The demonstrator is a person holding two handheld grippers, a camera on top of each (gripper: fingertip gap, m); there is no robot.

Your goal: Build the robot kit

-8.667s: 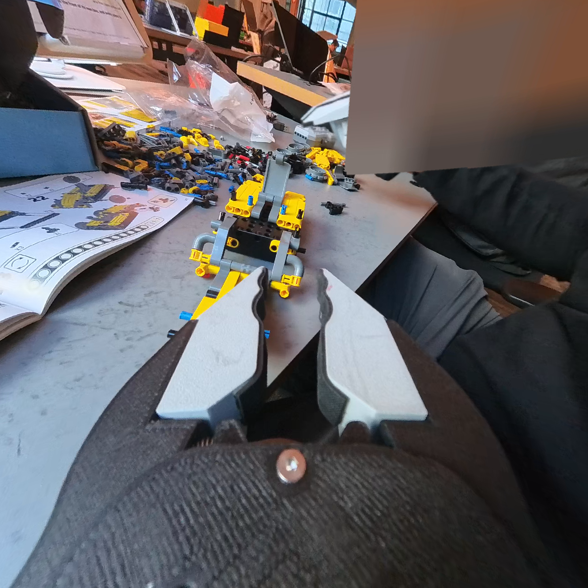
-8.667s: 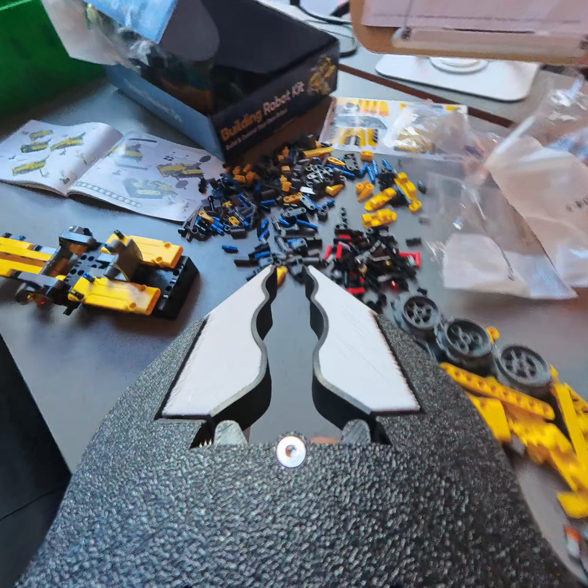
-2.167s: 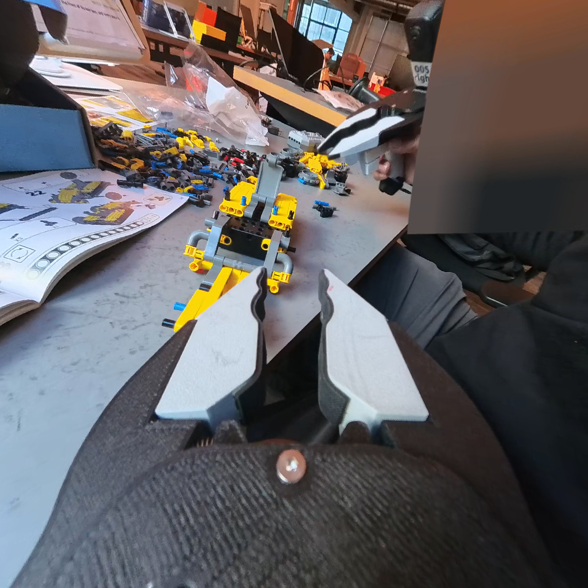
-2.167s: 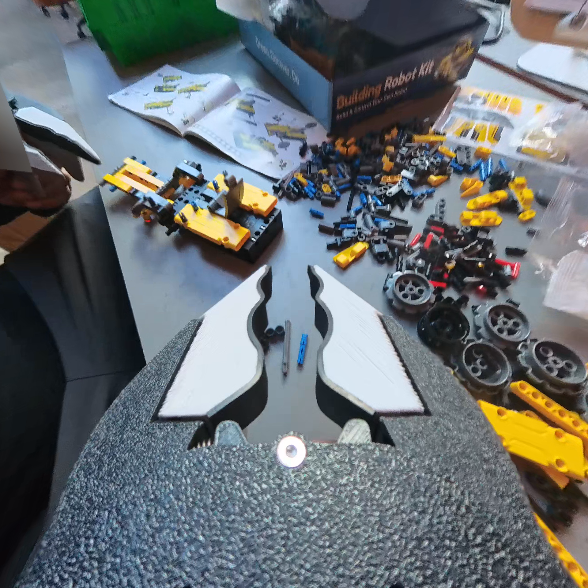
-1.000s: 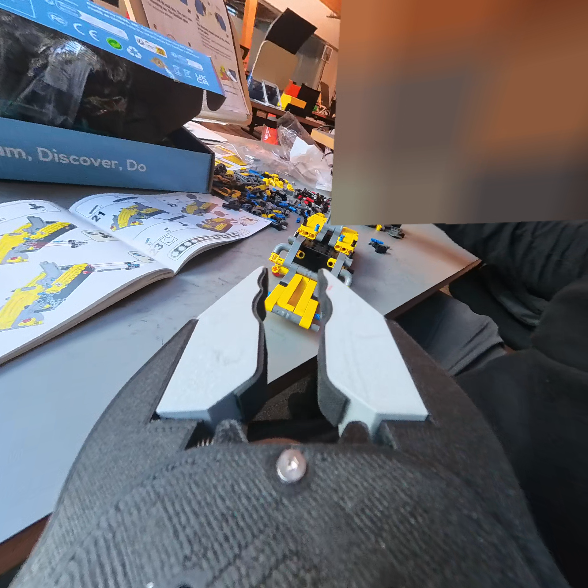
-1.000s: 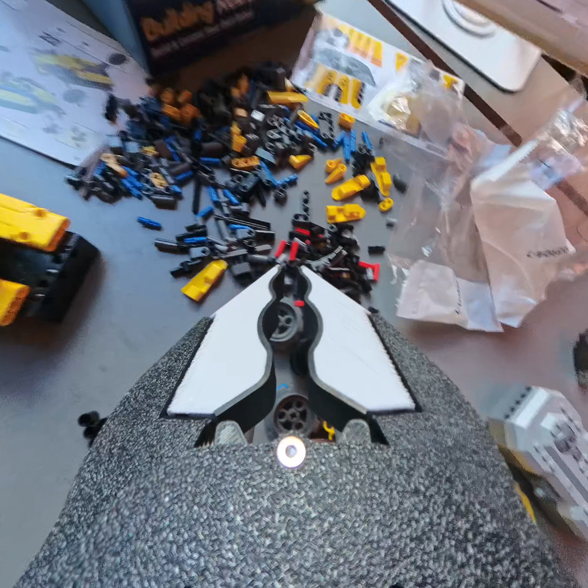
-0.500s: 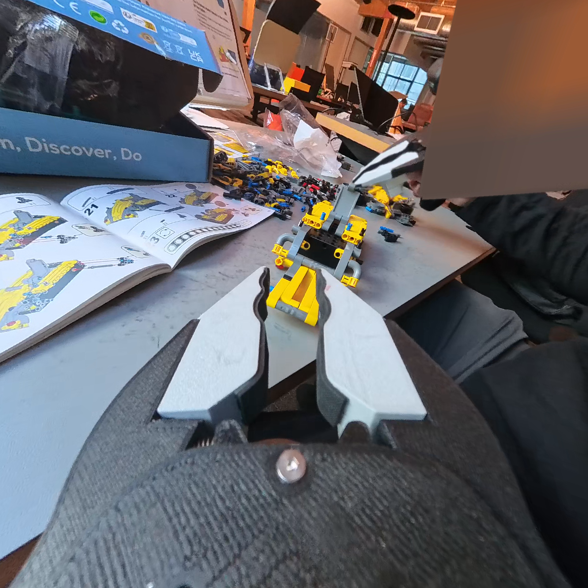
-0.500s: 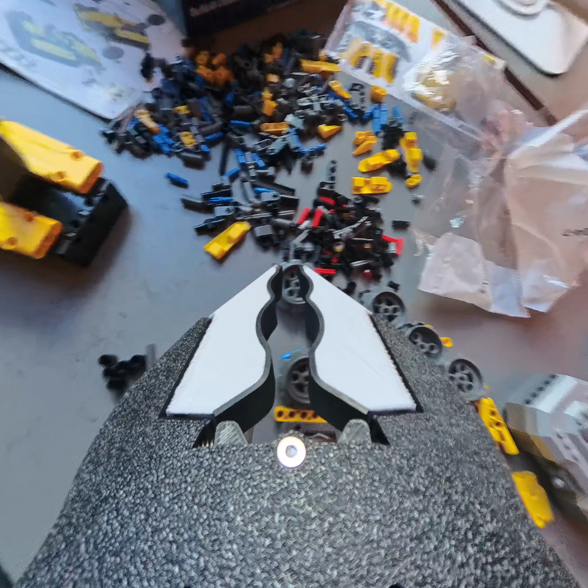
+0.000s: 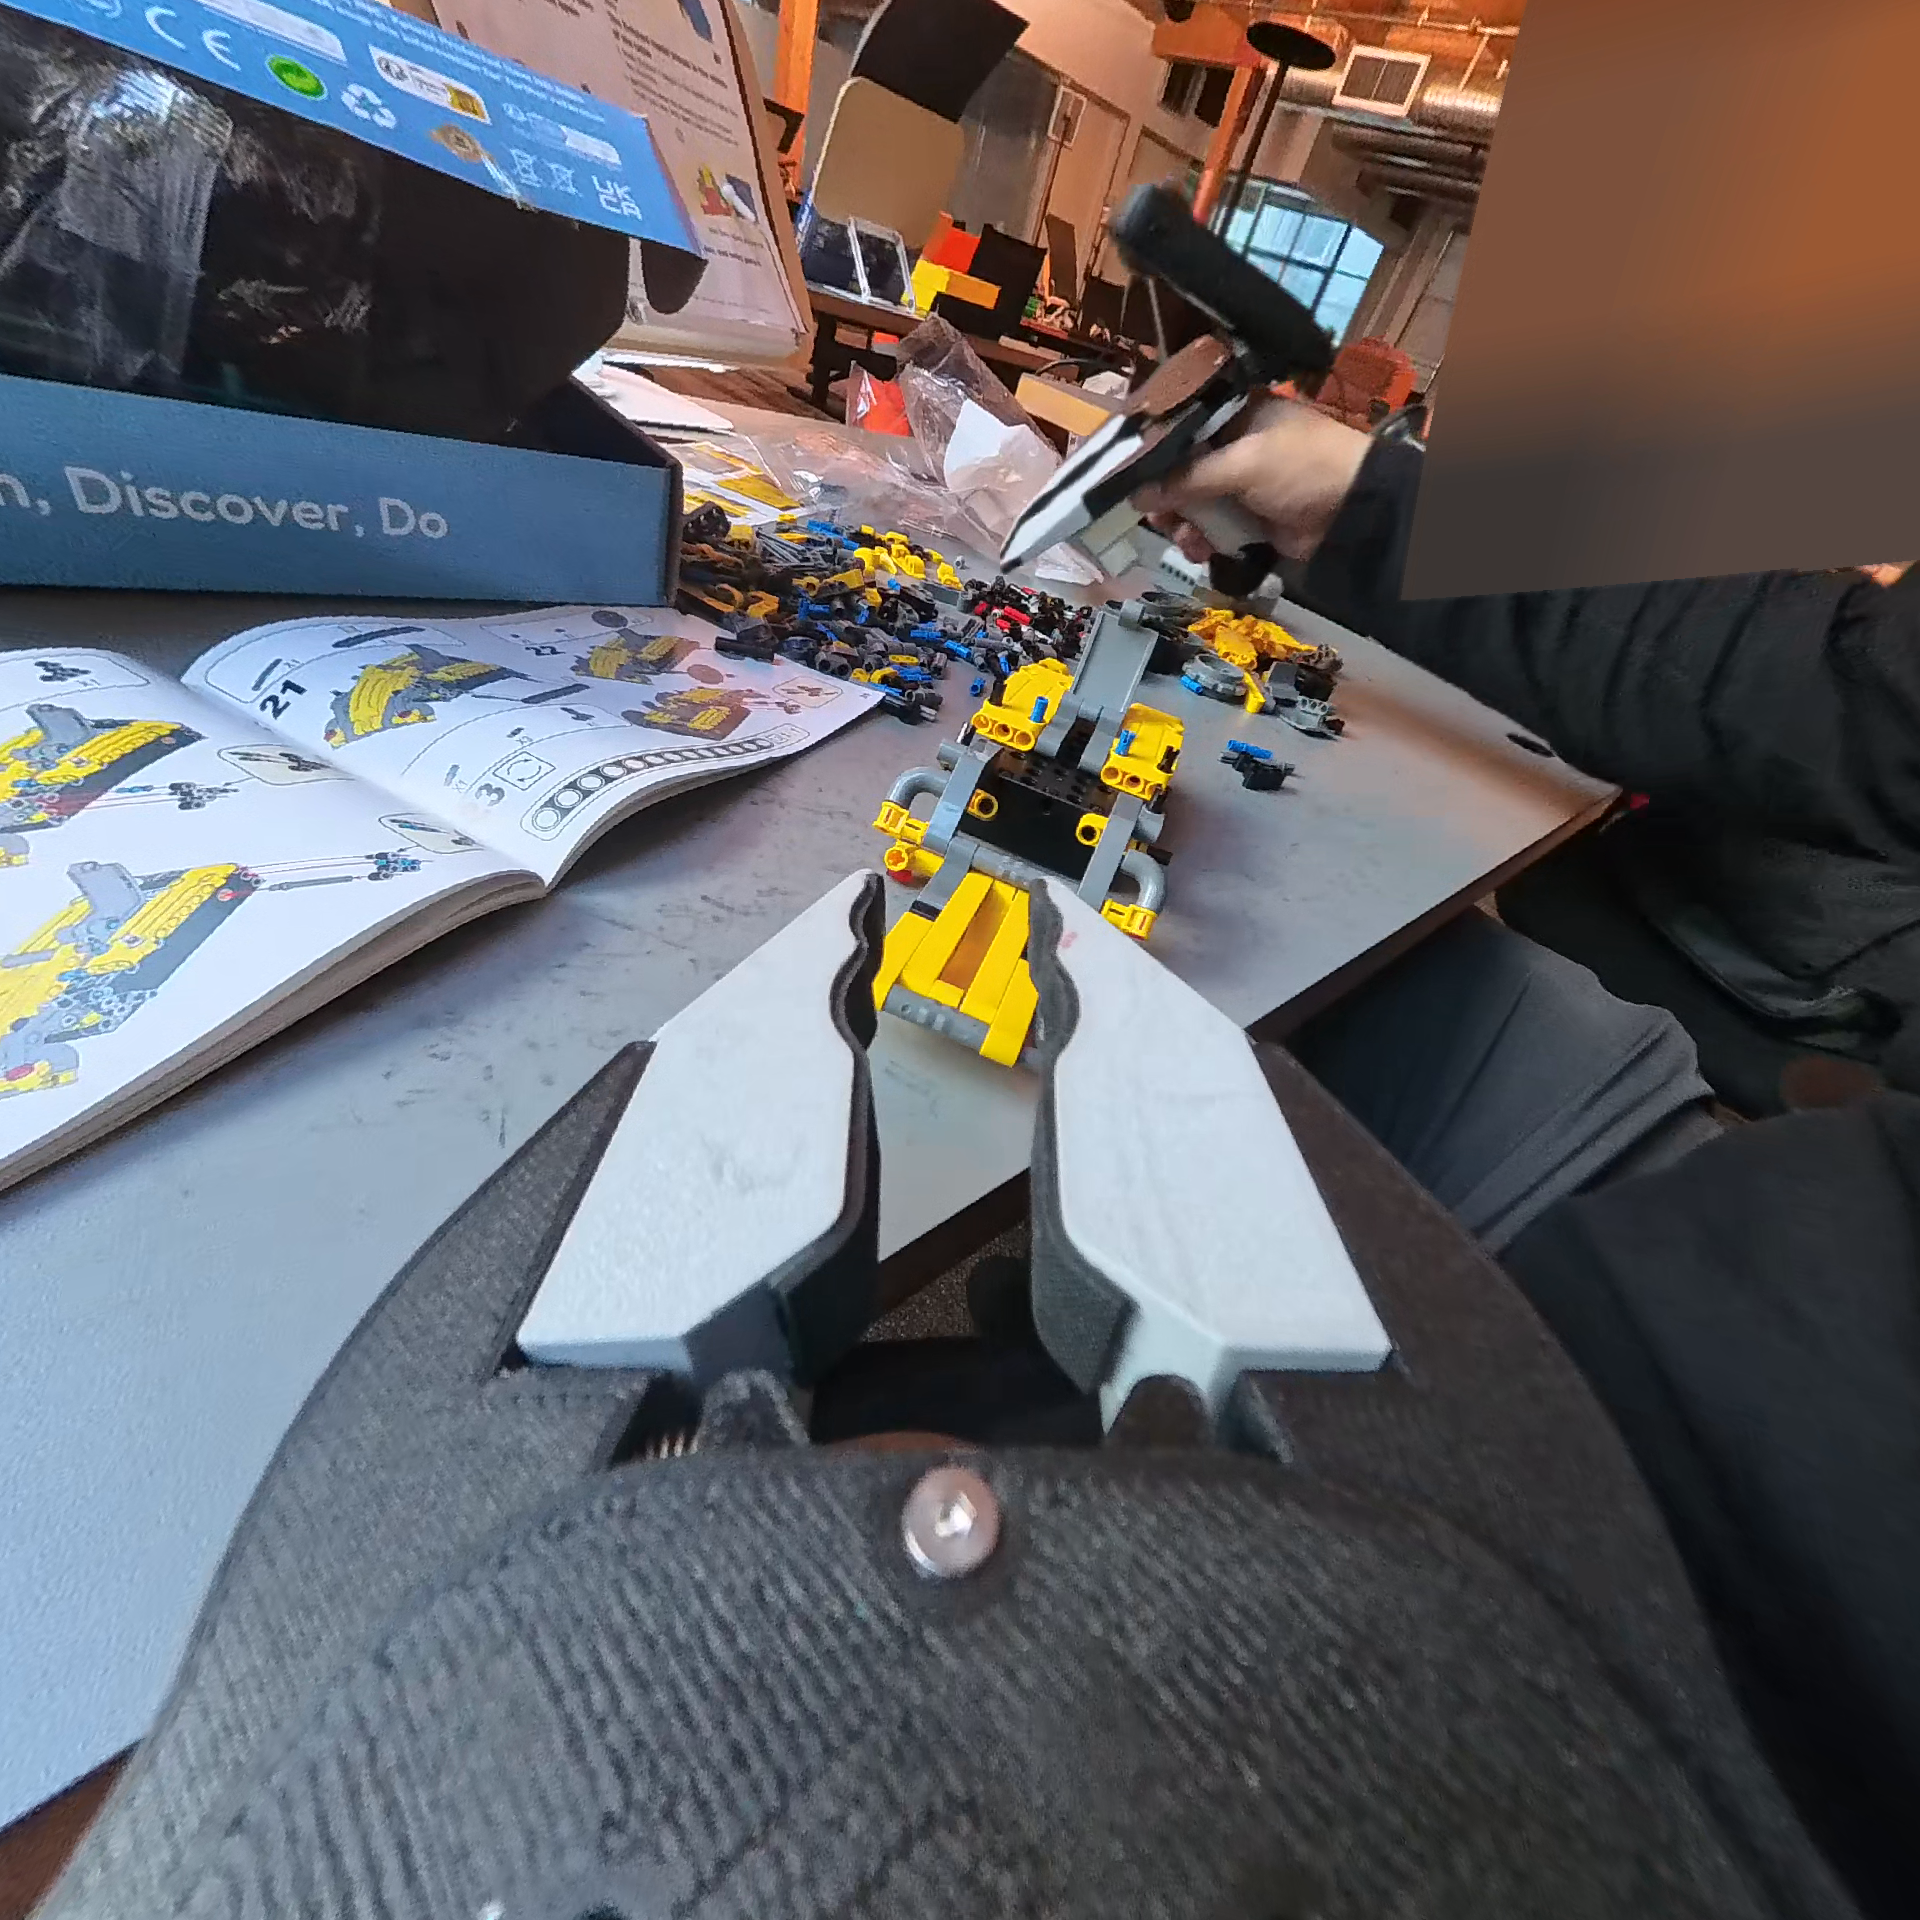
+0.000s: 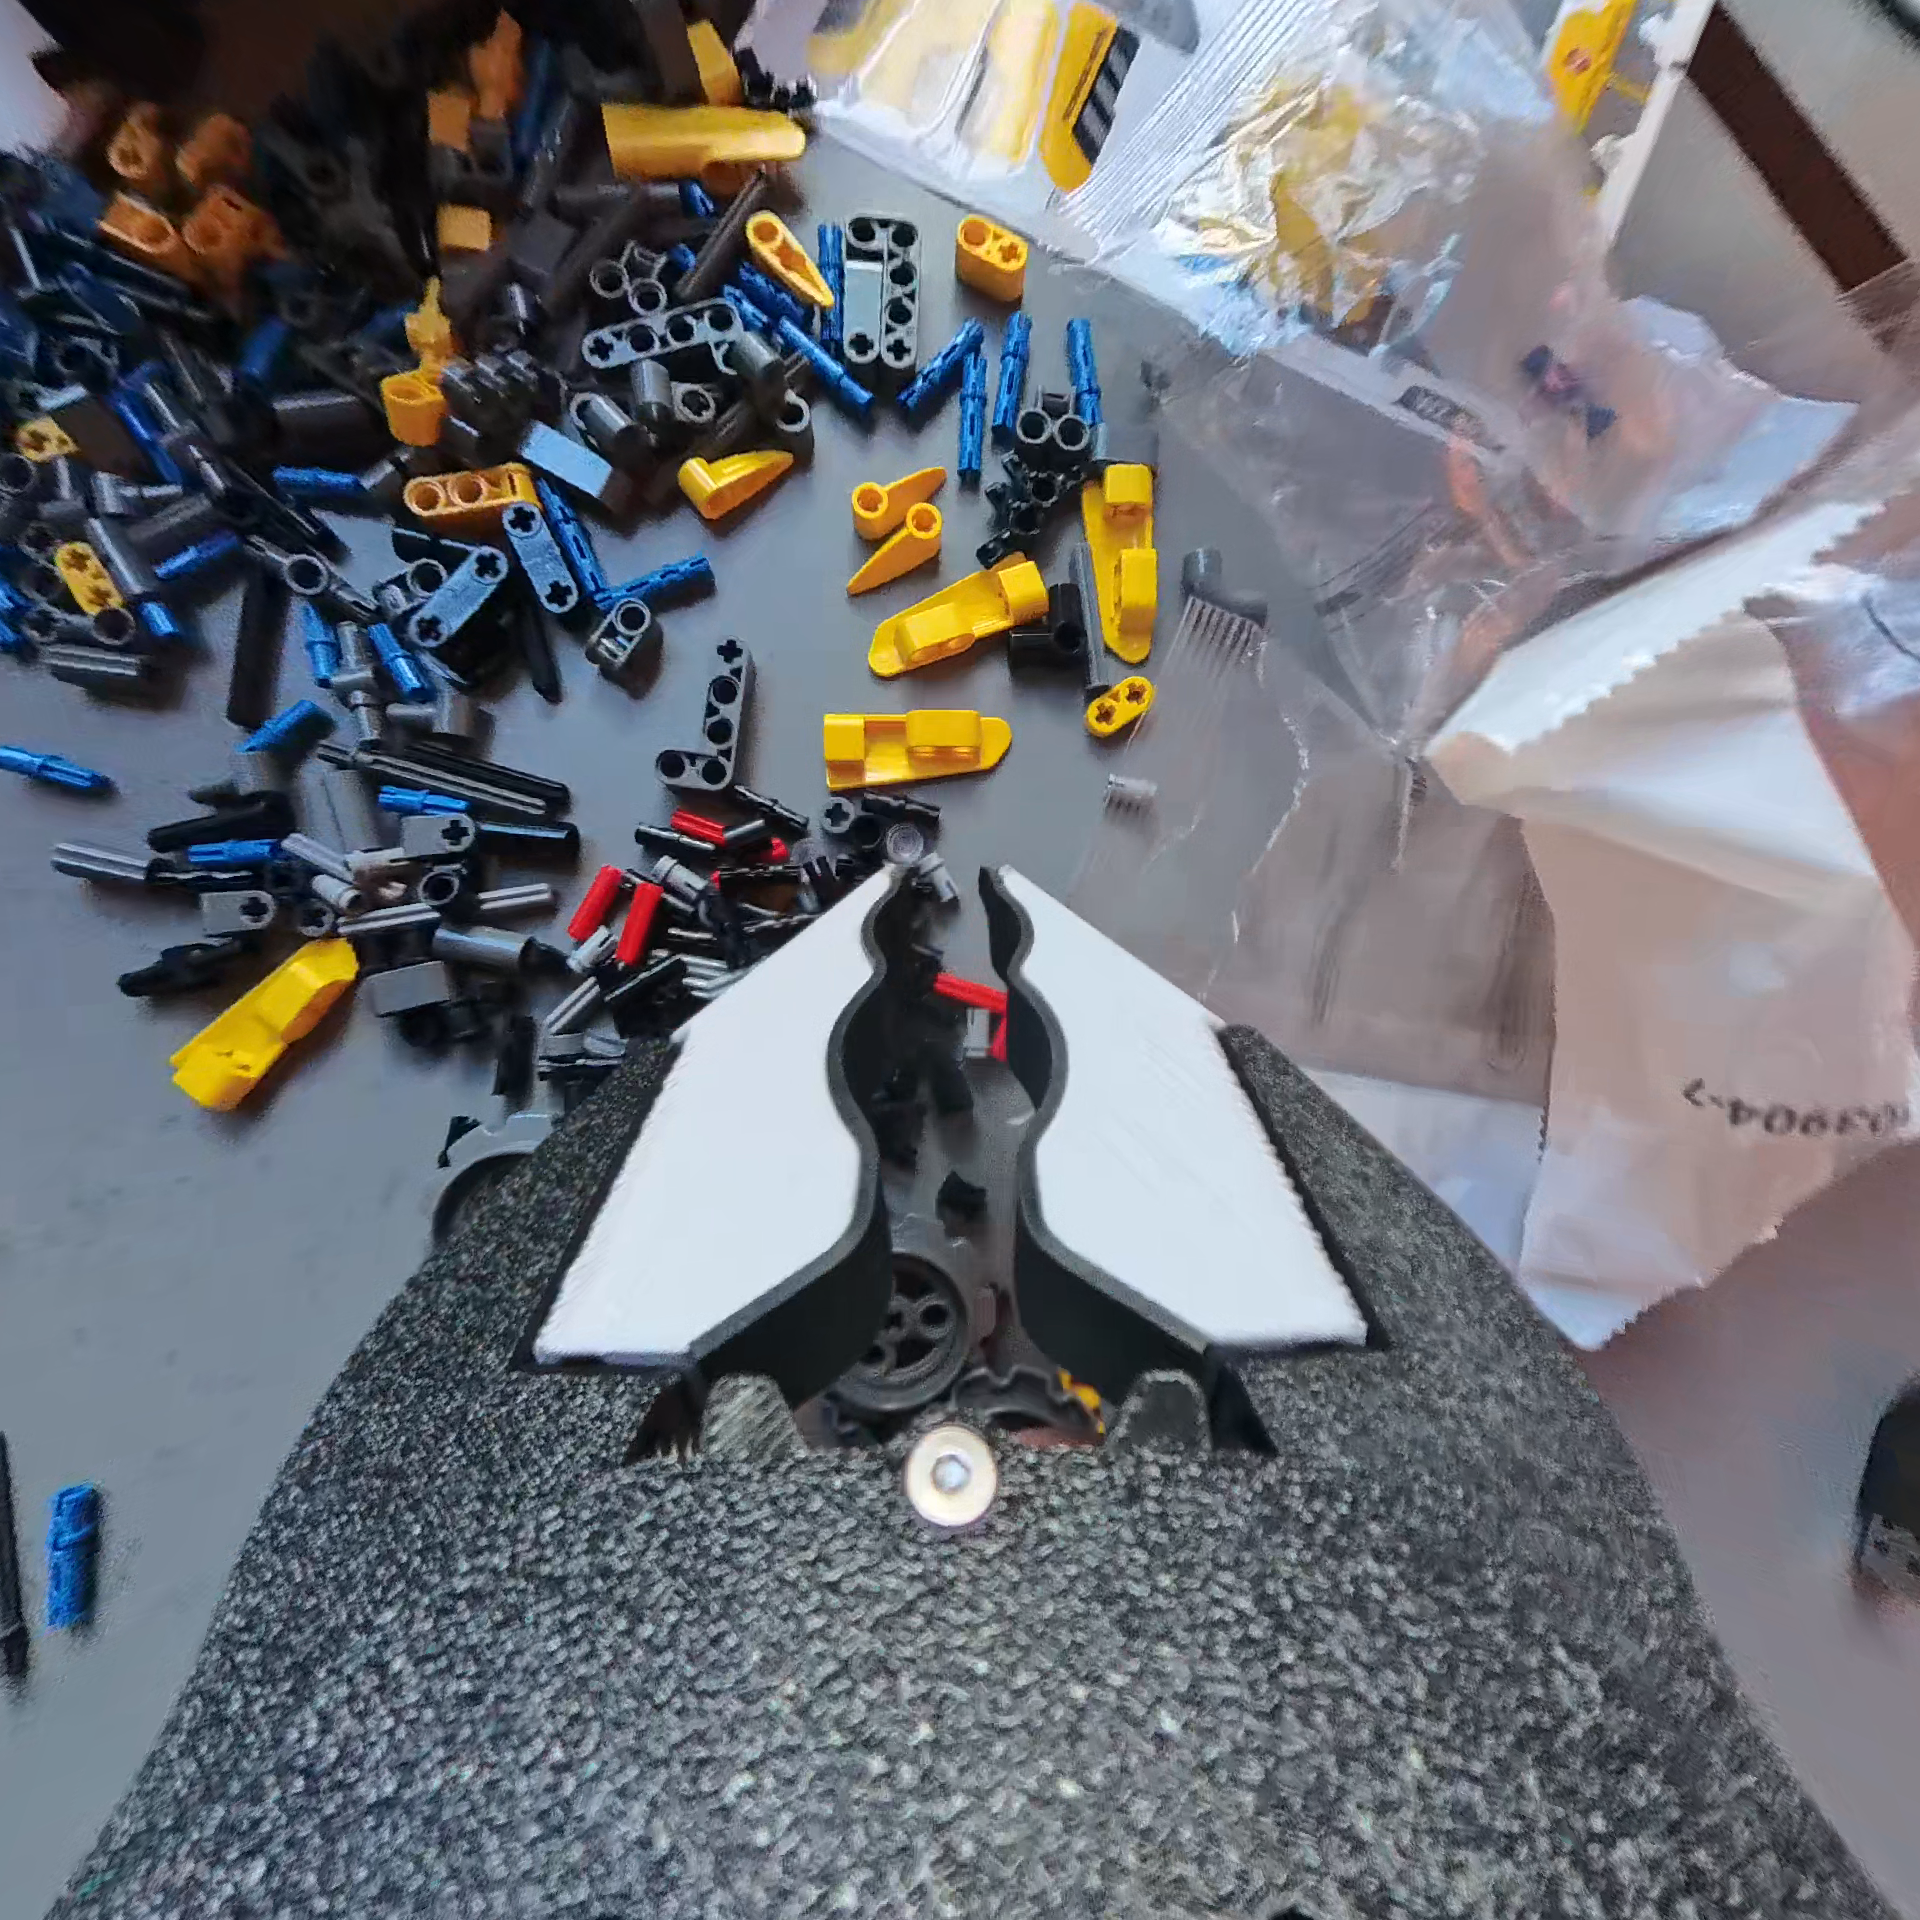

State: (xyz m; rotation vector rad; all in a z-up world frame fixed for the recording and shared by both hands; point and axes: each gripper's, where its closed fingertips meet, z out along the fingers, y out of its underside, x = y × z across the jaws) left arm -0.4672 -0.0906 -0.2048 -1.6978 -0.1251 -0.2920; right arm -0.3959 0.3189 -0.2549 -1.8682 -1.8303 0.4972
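Left gripper [image 9: 954, 899]: fingers parted, empty; yellow brick vehicle [image 9: 1023, 836] just ahead of its tips.
Right gripper [image 10: 940, 883]: narrowly parted, empty, above small loose parts [image 10: 727, 894]; black wheel [image 10: 914, 1335] beneath.

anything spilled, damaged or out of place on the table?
Nothing looks damaged. Loose building pieces lie scattered over the grey table, with torn clear bags beside them. The half-built yellow model sits flat near the table edge, next to the open booklet.
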